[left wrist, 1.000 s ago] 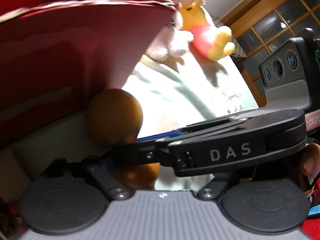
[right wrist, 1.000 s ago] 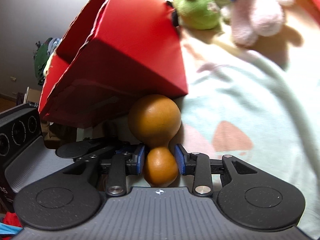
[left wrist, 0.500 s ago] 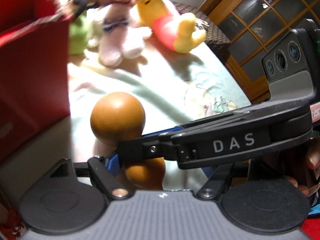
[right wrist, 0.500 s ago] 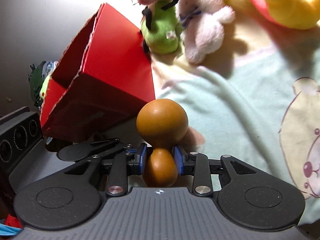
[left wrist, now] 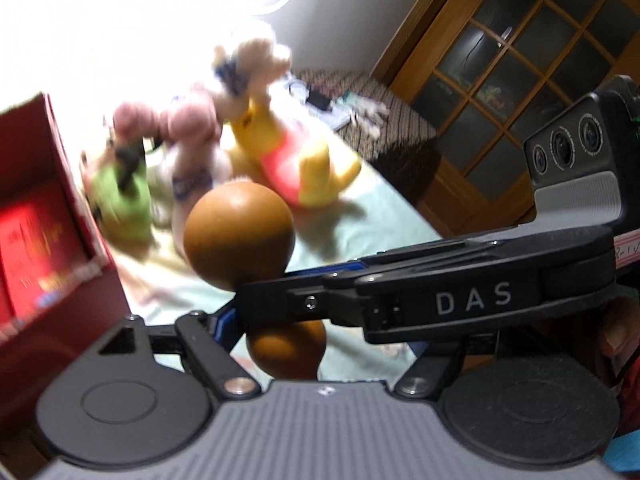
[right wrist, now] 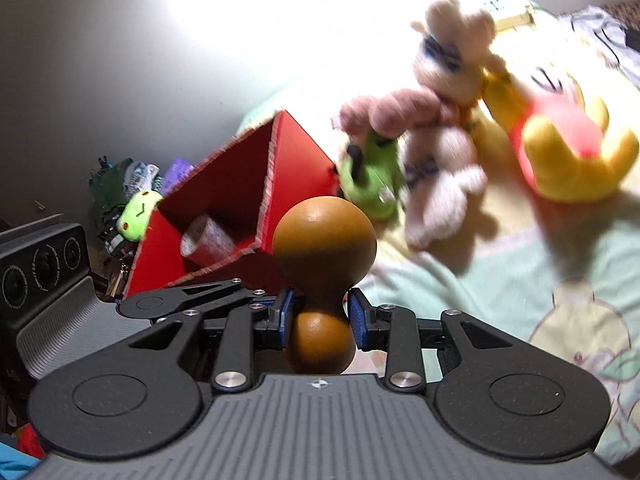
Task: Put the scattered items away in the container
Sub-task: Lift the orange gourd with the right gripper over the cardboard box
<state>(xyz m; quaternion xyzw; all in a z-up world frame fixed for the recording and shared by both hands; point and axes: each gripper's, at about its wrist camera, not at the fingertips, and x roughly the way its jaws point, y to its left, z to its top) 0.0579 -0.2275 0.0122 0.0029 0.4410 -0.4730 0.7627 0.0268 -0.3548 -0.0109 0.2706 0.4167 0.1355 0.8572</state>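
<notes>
Two grippers: both on the one brown wooden gourd (right wrist: 324, 240), crossing each other at its lower bulb.
Right gripper (right wrist: 320, 316): clamped! Blue pads press either side of the small lower bulb, right under the waist, and the big round bulb sticks out past the fingertips.
Left gripper (left wrist: 320, 336): jaws standing wide apart with the lower bulb between them. The near blue pad sits just beside the bulb; the far one is hidden behind the right gripper's black body, which lies across the left wrist view.
Gourd's place: in the right gripper's grip, not in the container. In the right wrist view it shows in front of the box's near corner.
Red box (right wrist: 236, 184): cardboard, open side turned toward the cameras, left of the gourd on the bedding. A pale roll or can (right wrist: 206, 236) lies inside, too blurred to name.
Plush toys: a row beyond the gourd, all blurred. The green one (right wrist: 370, 184) is just beside the box, then a pink and white one (right wrist: 444, 152), then a yellow one in a red top (right wrist: 560, 148).
Bedding (right wrist: 520, 272): pale green sheet with a cartoon print, under the toys.
Person: fingers (left wrist: 616, 332) show at the right edge of the left wrist view, behind the right gripper.
Background: a wooden door with glass panes (left wrist: 520, 60).
</notes>
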